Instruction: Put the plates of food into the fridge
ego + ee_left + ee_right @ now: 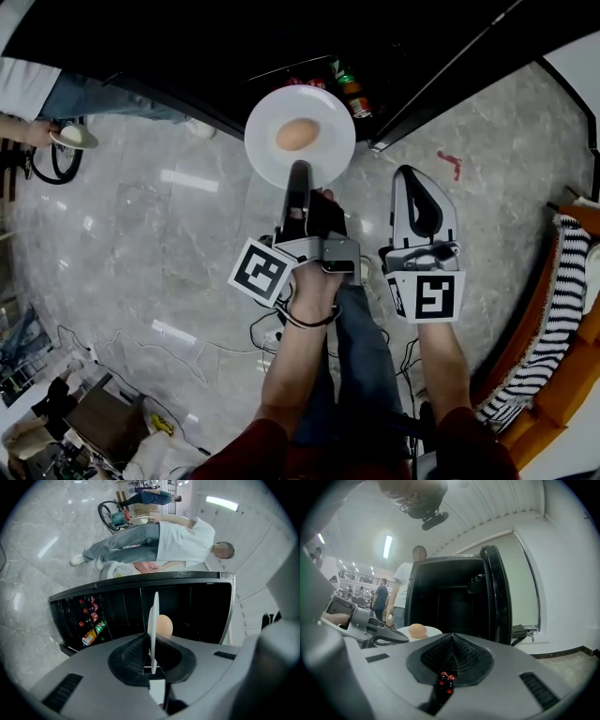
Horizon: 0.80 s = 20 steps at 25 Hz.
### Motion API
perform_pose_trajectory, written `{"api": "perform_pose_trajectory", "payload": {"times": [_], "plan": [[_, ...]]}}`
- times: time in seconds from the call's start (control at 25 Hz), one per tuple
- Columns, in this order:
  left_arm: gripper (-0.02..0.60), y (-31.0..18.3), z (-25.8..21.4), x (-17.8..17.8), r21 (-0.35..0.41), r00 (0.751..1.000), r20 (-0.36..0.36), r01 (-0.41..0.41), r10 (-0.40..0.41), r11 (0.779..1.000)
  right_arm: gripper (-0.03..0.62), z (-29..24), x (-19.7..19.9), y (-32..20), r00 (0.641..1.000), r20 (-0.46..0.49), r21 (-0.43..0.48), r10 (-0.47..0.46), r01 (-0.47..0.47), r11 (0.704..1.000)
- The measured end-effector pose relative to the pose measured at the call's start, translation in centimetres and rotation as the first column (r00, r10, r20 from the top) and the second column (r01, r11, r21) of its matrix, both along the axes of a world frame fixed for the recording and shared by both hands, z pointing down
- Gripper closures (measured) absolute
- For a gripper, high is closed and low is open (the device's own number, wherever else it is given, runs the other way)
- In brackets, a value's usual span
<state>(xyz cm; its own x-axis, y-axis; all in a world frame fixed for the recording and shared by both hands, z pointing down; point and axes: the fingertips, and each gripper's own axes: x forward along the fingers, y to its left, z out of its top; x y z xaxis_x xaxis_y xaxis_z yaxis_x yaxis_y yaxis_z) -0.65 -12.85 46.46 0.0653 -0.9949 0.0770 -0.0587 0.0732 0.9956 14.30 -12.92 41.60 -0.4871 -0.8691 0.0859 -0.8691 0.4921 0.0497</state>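
A white plate [330, 157] carries one tan oval piece of food [296, 134]. My left gripper [299, 176] is shut on the plate's near rim and holds it level in front of the open black fridge [187, 47]. The left gripper view shows the plate [154, 613] edge-on between the jaws, the food [164, 624] behind it, and the dark fridge interior [197, 606] beyond. My right gripper [411, 180] hangs to the right of the plate, shut and holding nothing. Its view shows the plate [433, 631] at lower left and the fridge cavity [450, 602] ahead.
The fridge door [349, 89] stands open with cans and bottles on its shelf [91, 623]. A person in a white shirt and jeans [154, 541] stands just beside the fridge. A striped cloth on orange furniture [553, 309] is at the right, and cables and clutter [84, 422] at the lower left.
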Motion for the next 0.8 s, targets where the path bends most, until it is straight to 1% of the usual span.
{"api": "perform_pose_trajectory", "payload": {"times": [0.32, 0.8], "plan": [[0.56, -3.9, 2.7, 0.3, -0.003, 0.999, 0.036, 0.025, -0.025, 1.0, 0.583, 2.7, 1.0, -2.2, 1.0, 0.0, -0.018, -0.003, 0.003, 1.0], [0.56, -4.9, 1.3, -0.1, 0.025, 0.996, 0.067, 0.051, -0.053, 0.998, 0.583, 0.8, -0.3, -0.9, 1.0, -0.006, -0.015, -0.02, 0.02, 1.0]]}}
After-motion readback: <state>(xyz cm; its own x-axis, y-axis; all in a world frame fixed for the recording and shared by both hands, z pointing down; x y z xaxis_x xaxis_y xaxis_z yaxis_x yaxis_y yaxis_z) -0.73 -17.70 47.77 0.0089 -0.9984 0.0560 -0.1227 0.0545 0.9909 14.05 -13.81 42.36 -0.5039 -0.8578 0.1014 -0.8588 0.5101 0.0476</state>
